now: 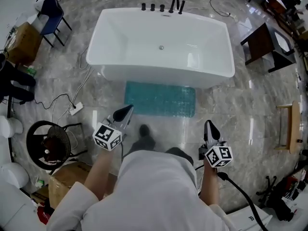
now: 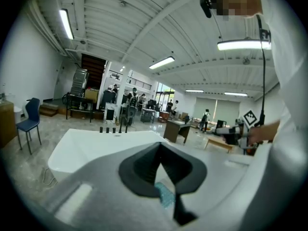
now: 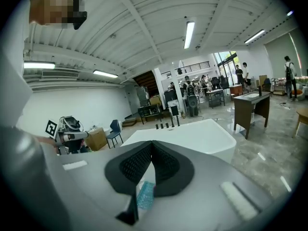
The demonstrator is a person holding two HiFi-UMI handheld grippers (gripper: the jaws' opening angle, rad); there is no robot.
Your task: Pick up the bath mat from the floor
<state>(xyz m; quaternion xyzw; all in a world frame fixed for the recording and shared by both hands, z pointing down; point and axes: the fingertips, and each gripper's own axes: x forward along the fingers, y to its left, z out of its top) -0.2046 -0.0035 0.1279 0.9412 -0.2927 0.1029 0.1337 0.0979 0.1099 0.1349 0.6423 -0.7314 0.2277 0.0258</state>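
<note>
The teal mat [image 1: 160,99] lies flat on the grey stone floor [image 1: 231,109], its long side running along the near wall of the white tub [image 1: 161,47] and its far edge right at the tub's base. Both claws hang above the floor on the person's side of it. The left gripper [image 1: 129,108] has its tip just over the mat's near left corner, and the right gripper [image 1: 208,123] sits off the near right corner, clear of the mat. In each gripper view the two dark ribbed pads meet at the tips with nothing pinched between them. The only teal visible is a sliver of the mat on the floor beyond, seen through the gap behind the tips. Both claws are therefore fully closed and empty, and they would have to open before any hold. The mat's pebbled surface and thin edge suggest a light, limp, rubbery sheet that will sag and fold once lifted rather than hold its shape. It may also cling to the polished floor. The best hold looks like the near long edge, one claw at each corner, with a lower pad slid under the lip. A single middle pinch would probably let both ends droop and drag.
</note>
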